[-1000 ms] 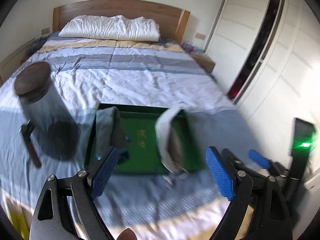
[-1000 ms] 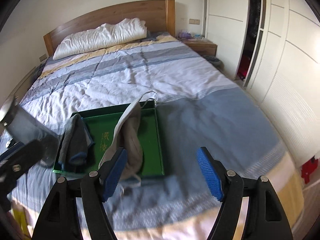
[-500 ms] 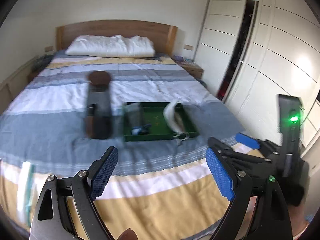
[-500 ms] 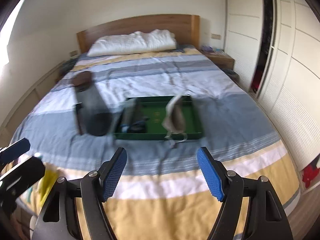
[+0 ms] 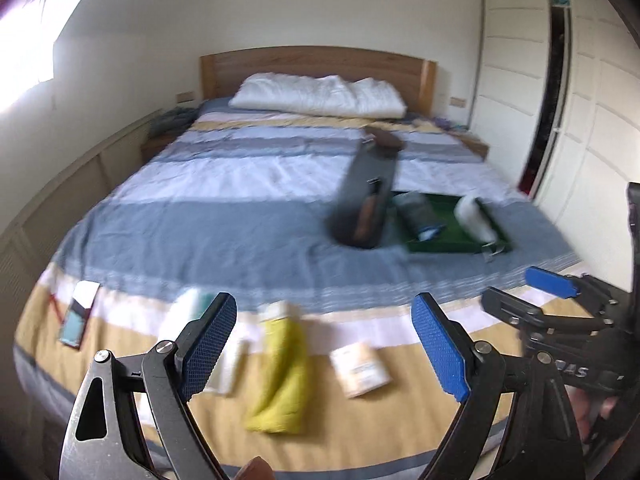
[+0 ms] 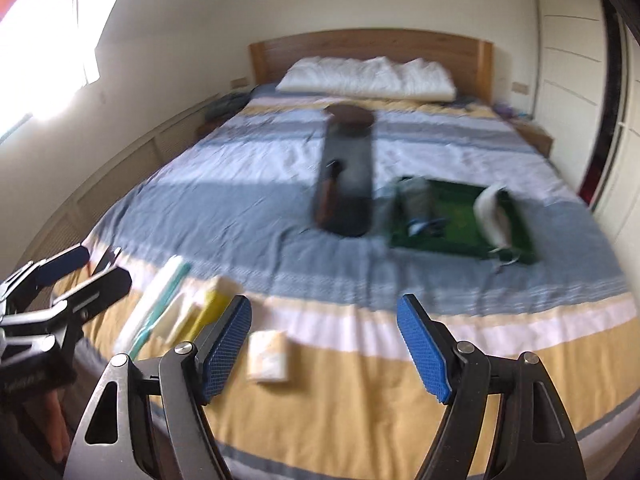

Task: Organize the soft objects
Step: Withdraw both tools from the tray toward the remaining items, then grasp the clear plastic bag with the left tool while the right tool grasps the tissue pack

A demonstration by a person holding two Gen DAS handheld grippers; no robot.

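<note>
A green tray (image 5: 456, 246) (image 6: 436, 250) lies on the striped bed with a rolled grey cloth (image 5: 416, 210) (image 6: 416, 200) and a white cloth (image 5: 474, 220) (image 6: 490, 216) in it. On the bed's near yellow band lie a yellow cloth (image 5: 280, 372) (image 6: 212, 308), a white and teal folded piece (image 5: 192, 308) (image 6: 156, 308) and a beige packet (image 5: 360, 368) (image 6: 268, 356). My left gripper (image 5: 322, 312) hangs open and empty above the yellow cloth. My right gripper (image 6: 324, 312) is open and empty above the beige packet. Both are far from the tray.
A tall dark cylinder with a brown lid (image 5: 366, 204) (image 6: 346, 184) stands left of the tray. A small flat card (image 5: 78, 316) lies at the bed's near left corner. A white pillow (image 5: 320, 98) lies by the headboard. Wardrobe doors (image 5: 516, 80) line the right side.
Both grippers have drawn back from the tray toward the foot of the bed and swung left. The tray now looks small and far, and the cloths on the near band have come into view.
</note>
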